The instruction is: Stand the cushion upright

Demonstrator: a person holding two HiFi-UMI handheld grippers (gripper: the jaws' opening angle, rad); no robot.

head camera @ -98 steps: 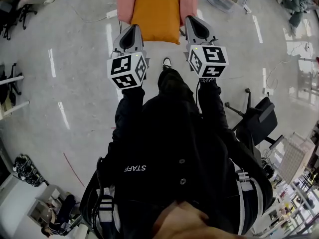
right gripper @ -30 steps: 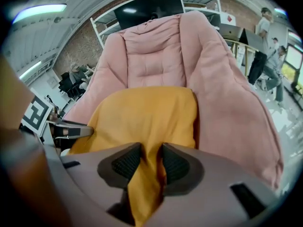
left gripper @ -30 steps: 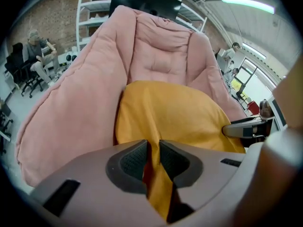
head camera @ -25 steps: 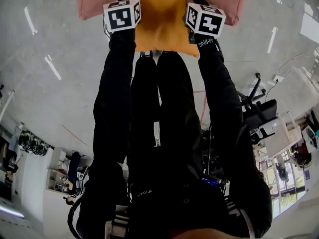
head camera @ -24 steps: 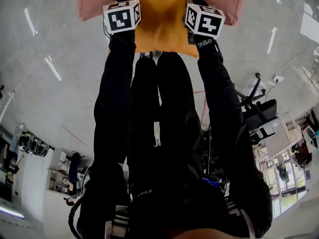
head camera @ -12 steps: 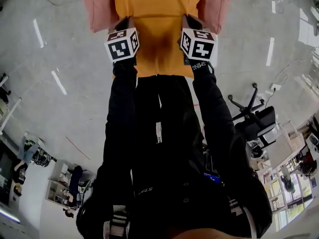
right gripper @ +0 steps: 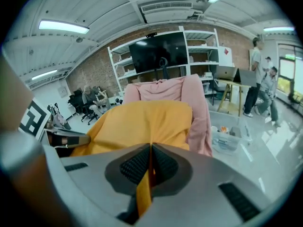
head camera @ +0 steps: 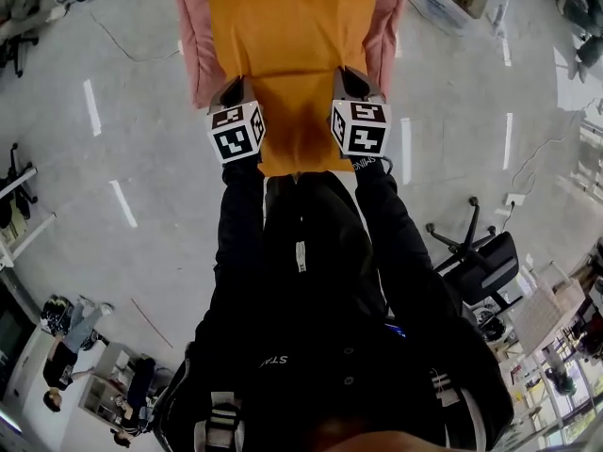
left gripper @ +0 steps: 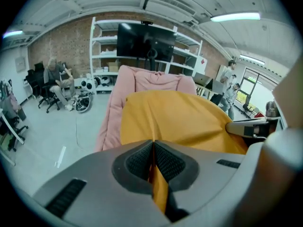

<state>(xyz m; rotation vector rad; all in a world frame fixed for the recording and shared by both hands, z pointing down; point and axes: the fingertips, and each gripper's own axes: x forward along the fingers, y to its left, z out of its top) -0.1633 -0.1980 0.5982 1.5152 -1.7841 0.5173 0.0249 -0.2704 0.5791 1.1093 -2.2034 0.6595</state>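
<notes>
Where the person's black sleeves (head camera: 240,243) end, two grippers reach forward side by side onto the near end of the cushion (head camera: 287,55).

Left gripper (left gripper: 153,161): jaws clenched on a thin fold of the orange cushion fabric. The fold is pinched between the ribbed pads (left gripper: 168,162) and hangs out below them.

Right gripper (right gripper: 150,167): same condition, with the jaws closed tight on a fold of the same fabric.

The left gripper takes the cushion's left side and the right gripper its right side (marker cubes face back toward the person). Creases run across the fabric between the two grips.

Cushion: it sits in the pink armchair (head camera: 191,50), between the arms. Its near edge hangs past the seat front, above the person's legs. The chair back rises behind the cushion in both gripper views. Whether the far edge rests on the seat cannot be told.

Beyond:
- A clear bin (right gripper: 227,138) stands on the grey floor (head camera: 113,215) beside the armchair.
- An office chair (head camera: 480,252) stands well off to the right.
- White shelving (left gripper: 102,56) with a dark screen (left gripper: 144,41) lines the brick wall.
- People are seated at the far left.
</notes>
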